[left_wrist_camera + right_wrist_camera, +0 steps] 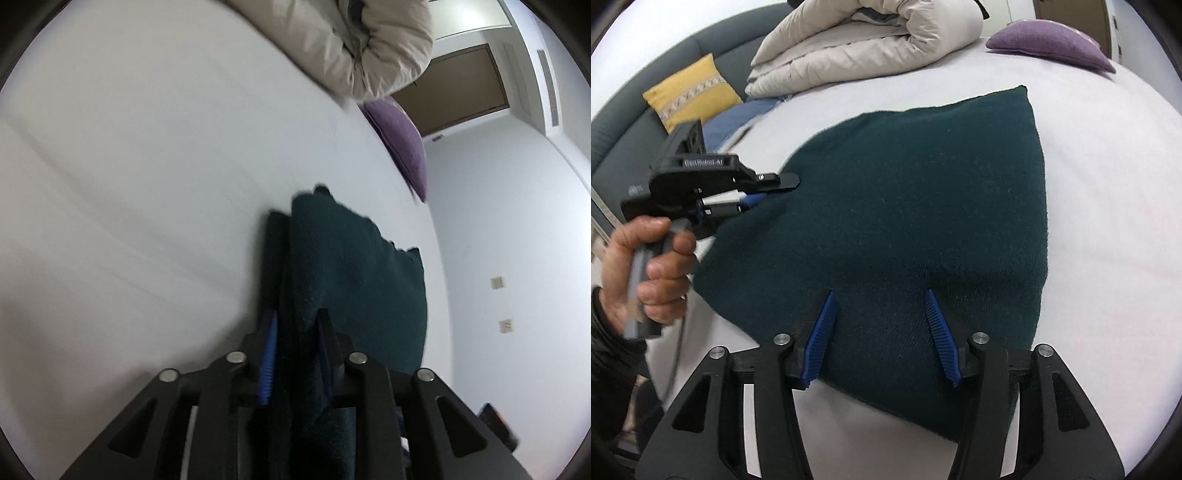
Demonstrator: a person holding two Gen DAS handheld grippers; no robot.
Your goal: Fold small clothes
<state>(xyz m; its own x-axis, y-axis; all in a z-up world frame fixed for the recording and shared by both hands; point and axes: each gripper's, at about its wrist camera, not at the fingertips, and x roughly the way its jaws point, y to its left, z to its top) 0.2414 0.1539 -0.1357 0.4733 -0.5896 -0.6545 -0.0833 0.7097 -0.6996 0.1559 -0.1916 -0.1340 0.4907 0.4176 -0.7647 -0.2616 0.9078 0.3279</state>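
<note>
Left gripper narrow, seemingly pinching dark green garment; right gripper half-open over it, grip unclear.

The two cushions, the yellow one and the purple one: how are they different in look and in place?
The yellow cushion has a pale patterned band across it; the purple cushion is plain. The yellow cushion leans on the grey sofa beside the bed, while the purple cushion lies flat on the white sheet. The yellow cushion is left of the rolled beige quilt, the purple cushion right of it. Both lie beyond the dark green cloth.
</note>
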